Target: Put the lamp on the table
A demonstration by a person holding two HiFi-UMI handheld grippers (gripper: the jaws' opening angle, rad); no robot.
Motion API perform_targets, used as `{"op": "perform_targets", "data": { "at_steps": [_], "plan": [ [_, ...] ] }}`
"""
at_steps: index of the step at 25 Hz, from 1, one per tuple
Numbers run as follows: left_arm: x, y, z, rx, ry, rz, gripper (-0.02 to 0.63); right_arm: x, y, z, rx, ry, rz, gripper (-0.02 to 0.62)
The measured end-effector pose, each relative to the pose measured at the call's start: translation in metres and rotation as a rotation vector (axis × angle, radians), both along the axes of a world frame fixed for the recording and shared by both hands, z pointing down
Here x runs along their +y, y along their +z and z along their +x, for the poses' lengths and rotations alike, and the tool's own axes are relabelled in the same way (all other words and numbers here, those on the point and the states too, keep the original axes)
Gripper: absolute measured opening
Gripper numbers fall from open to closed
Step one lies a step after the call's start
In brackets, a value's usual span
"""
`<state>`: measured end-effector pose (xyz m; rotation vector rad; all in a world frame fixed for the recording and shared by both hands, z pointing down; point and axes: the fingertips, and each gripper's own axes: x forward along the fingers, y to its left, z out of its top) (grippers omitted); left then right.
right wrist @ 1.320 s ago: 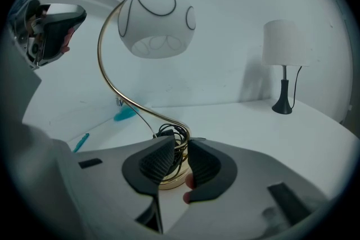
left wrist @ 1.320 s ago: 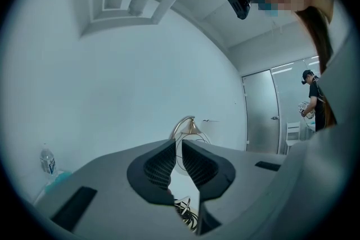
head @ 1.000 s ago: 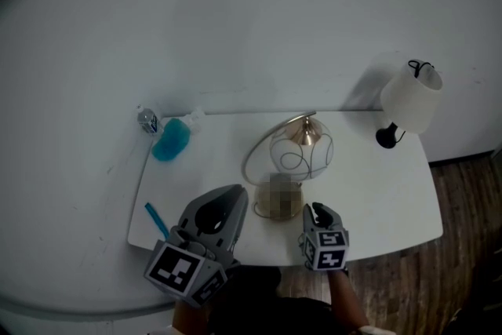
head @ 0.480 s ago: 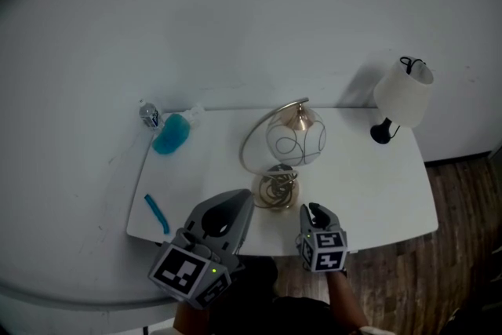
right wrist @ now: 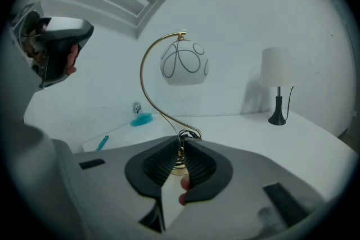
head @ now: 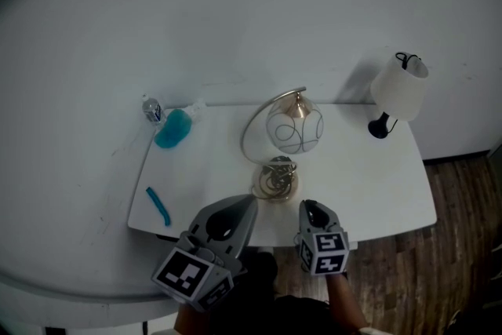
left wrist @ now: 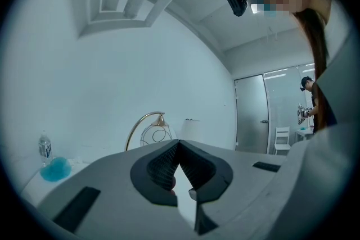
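The fingers (left wrist: 160,168) of the left gripper (left wrist: 179,144) meet at their tips with nothing between them. It is held in the air at the tabletop's (head: 361,184) near edge and tilted up toward the wall (head: 235,4). The fingers (right wrist: 199,166) of the right gripper (right wrist: 181,141) are also closed and empty. They point at the coiled cord on the round base of the arc lamp (head: 295,132), near it but apart.

The arc lamp stands upright near the middle of the tabletop, its gold arm curving over to a white globe with dark line markings. At the back right corner stands a second lamp (head: 400,86) with a plain white shade and a dark foot, well apart from the first. At the back left corner a small water bottle (head: 151,110) stands just beside a teal lump (head: 172,128) whose nature is hard to make out. A thin blue strip (head: 158,205) lies near the front left edge.

Both grippers cover part of the near edge in the head view. The left gripper's own body hides the arc lamp's base in its view.

Bare tabletop lies between the two lamps and along the front right, with wooden floor (head: 459,247) beyond the right edge.
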<state>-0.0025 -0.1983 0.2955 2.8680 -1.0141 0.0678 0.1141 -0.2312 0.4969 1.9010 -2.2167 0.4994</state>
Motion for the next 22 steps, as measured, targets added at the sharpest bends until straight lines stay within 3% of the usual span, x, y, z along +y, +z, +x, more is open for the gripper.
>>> {"op": "perform_targets", "data": {
  "at_steps": [15, 17, 22],
  "plan": [
    [0.052, 0.005, -0.012, 0.014, 0.003, -0.004, 0.009, 0.047, -0.025, -0.015, 0.0, -0.02, 0.064, 0.031],
    [0.06, 0.006, -0.014, 0.017, 0.004, -0.006, 0.009, 0.054, -0.026, -0.017, -0.003, -0.017, 0.069, 0.002],
    [0.08, 0.007, -0.014, 0.018, 0.015, -0.007, 0.009, 0.068, -0.031, -0.019, 0.001, -0.013, 0.086, 0.002]
  ]
}}
